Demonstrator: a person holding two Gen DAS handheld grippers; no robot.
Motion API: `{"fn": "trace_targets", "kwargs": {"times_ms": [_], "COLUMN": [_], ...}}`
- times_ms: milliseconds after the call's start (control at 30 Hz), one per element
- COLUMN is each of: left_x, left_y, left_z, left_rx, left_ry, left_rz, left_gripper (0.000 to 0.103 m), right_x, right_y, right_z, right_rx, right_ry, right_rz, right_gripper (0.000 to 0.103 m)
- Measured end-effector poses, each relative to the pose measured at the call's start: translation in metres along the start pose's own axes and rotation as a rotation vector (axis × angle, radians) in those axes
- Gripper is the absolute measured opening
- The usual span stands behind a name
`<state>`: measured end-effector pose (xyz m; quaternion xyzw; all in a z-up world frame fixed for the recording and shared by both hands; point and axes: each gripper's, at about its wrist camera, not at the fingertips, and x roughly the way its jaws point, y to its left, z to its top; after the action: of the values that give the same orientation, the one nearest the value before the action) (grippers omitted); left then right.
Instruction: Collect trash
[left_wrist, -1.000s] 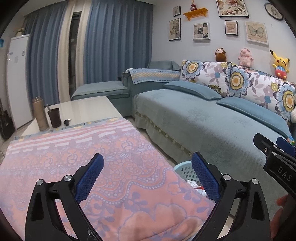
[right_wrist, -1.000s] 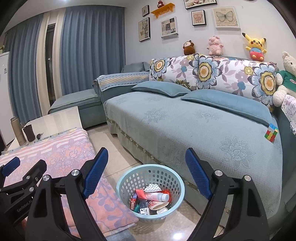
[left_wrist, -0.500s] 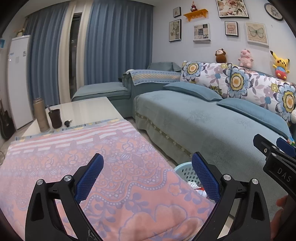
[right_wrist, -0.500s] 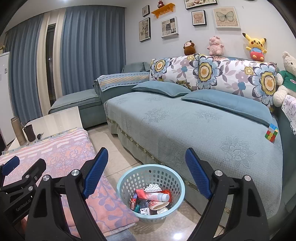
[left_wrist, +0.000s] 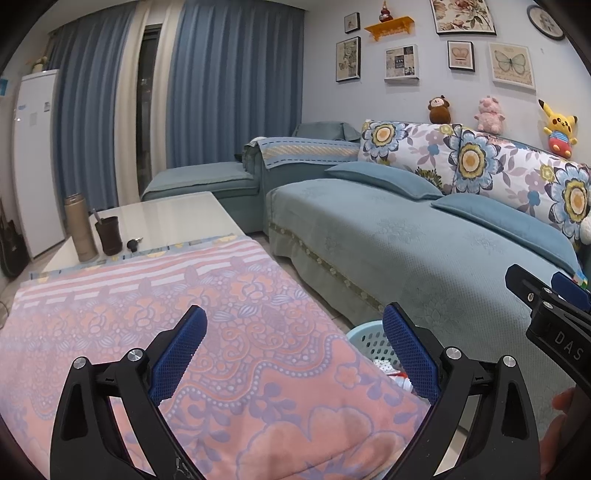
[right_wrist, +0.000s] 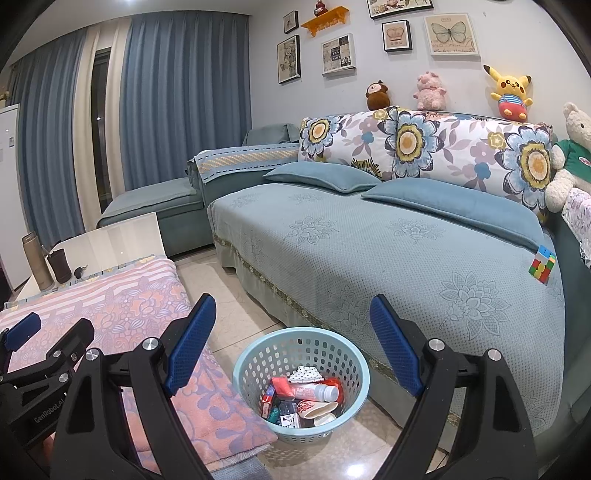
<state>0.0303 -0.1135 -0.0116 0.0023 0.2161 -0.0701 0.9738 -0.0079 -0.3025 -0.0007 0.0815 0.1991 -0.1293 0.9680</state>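
Observation:
A light blue plastic basket (right_wrist: 258, 360) stands on the floor between the table and the sofa. It holds several pieces of trash, among them a pink tube (right_wrist: 314, 391) and small wrappers. My right gripper (right_wrist: 291, 332) is open and empty, above and just behind the basket. My left gripper (left_wrist: 293, 339) is open and empty over the pink floral cloth (left_wrist: 166, 314) on the table. The basket's rim (left_wrist: 364, 334) shows past the cloth's edge in the left wrist view. No loose trash shows on the cloth.
A blue sofa (right_wrist: 388, 240) with floral cushions runs along the right, with a puzzle cube (right_wrist: 541, 264) on its seat. A flask (left_wrist: 79, 229), a dark cup (left_wrist: 109, 236) and keys (left_wrist: 133, 243) stand at the table's far end. Tiled floor (right_wrist: 221, 291) lies between.

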Motion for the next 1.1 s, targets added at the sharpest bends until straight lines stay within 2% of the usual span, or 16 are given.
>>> {"fn": "trace_targets", "kwargs": {"times_ms": [1100], "left_x": [-0.0052], "left_y": [-0.0021], "left_z": [0.0014], "left_rx": [0.01], "left_ry": [-0.012], "left_rz": [0.007], "left_gripper": [0.093], "right_x": [0.0009], "right_y": [0.0023], "right_z": [-0.0003], "right_rx": [-0.002], "right_ry": [0.003], "right_rz": [0.005], "right_gripper": [0.081]}}
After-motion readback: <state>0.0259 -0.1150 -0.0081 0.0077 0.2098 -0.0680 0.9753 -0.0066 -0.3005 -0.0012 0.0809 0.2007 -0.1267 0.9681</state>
